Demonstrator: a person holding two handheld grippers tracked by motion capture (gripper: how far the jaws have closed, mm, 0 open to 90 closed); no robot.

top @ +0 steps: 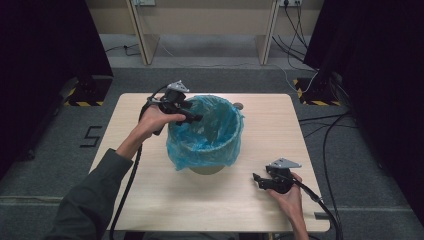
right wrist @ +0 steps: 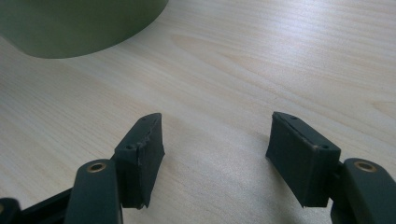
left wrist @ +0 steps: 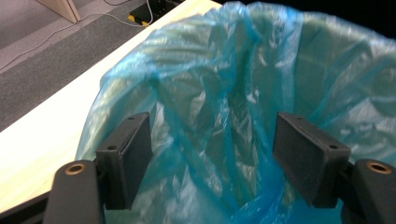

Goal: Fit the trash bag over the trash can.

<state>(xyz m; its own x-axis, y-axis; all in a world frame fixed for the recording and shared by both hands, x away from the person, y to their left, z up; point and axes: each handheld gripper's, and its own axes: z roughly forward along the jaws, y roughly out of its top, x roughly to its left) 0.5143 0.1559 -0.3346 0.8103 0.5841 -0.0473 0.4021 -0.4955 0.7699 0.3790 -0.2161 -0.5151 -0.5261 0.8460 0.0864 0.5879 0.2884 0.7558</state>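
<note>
A pale wooden table [top: 150, 195] stands on grey carpet, with dark curtains at either side and cables trailing over the floor. On it a green bin [top: 206, 169] is lined with a thin blue bag [top: 210, 135], whose top is folded down over the rim.

The left gripper [top: 192, 117] is held at the bin's rim, its jaws spread wide. In the left gripper view the crumpled inner film of the bag [left wrist: 219, 107] is seen ahead of and between the two pads [left wrist: 135, 154], which press on nothing. The right gripper [top: 256, 177] is held low over bare wood, its jaws apart and empty; the bin's base [right wrist: 79, 23] lies beyond them, up and to the left.

Several faults can be foreseen. If the left jaws are closed on one loose fold, the film could be torn or stretched. If it is pulled sideways, the folded edge could be dragged off the rim. As the light bin is not steadied by the right gripper, it could be tipped or slid.
</note>
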